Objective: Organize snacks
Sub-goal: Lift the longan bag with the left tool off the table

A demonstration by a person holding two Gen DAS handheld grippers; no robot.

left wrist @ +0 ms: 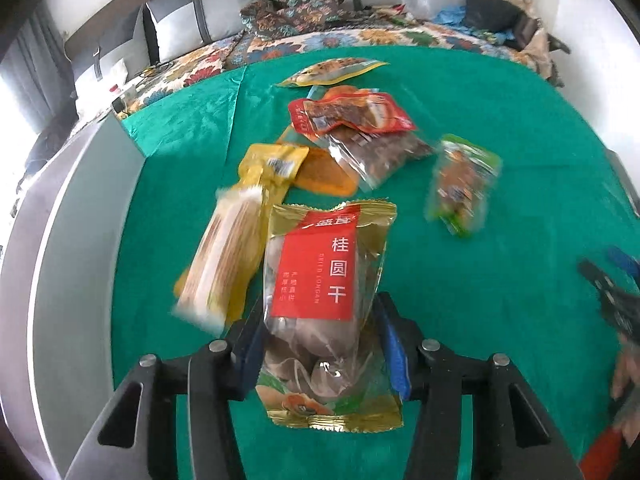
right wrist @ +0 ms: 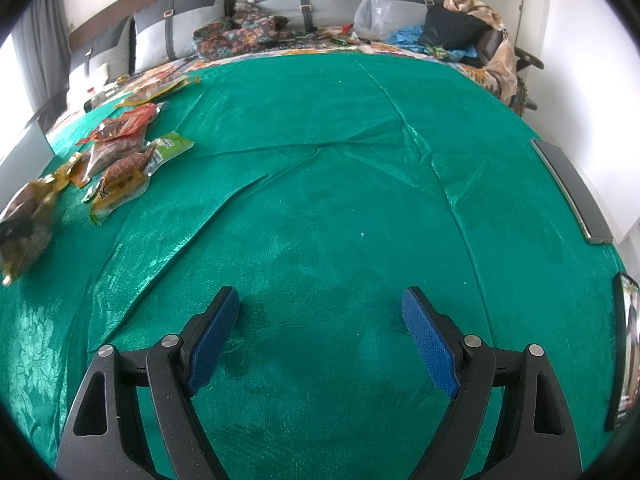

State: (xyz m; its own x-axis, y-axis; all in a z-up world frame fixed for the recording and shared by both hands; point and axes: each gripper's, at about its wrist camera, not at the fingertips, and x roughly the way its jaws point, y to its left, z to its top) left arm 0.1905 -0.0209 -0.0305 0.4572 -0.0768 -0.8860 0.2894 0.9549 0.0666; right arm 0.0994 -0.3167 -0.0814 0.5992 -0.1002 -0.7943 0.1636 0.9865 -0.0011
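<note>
Two grippers over a green cloth (right wrist: 320, 160) spread on a bed, snacks heaped toward the left side. Left gripper (left wrist: 320, 344) pinching a gold bag of dried longan (left wrist: 324, 292) across its lower half, pads pressed into both sides, bag standing roughly upright along the line of the fingers, red label facing the camera, top edge pointing away toward the pile. Seemingly lifted clear of the cloth, though hard to confirm from this angle. Just beyond and left of the bag, a blurred yellow-and-white packet (left wrist: 224, 256); farther on, a yellow pouch (left wrist: 276, 164), a red packet (left wrist: 348, 114) lying over a clear brown one (left wrist: 376, 152), and a green packet (left wrist: 464, 184) set apart to the right. Right gripper (right wrist: 320, 336) spread wide and empty, hanging above bare cloth, well apart from every snack; the pile sits off at the left edge of its view, with the green packet nearest. Probably mid-carry, with most of the sorting left. Key relation for the coming move: bag's long axis in line with the left fingers, so any setting-down likely a matter of lowering the bottom edge first; left side far nearer the remaining snacks than the right.
</note>
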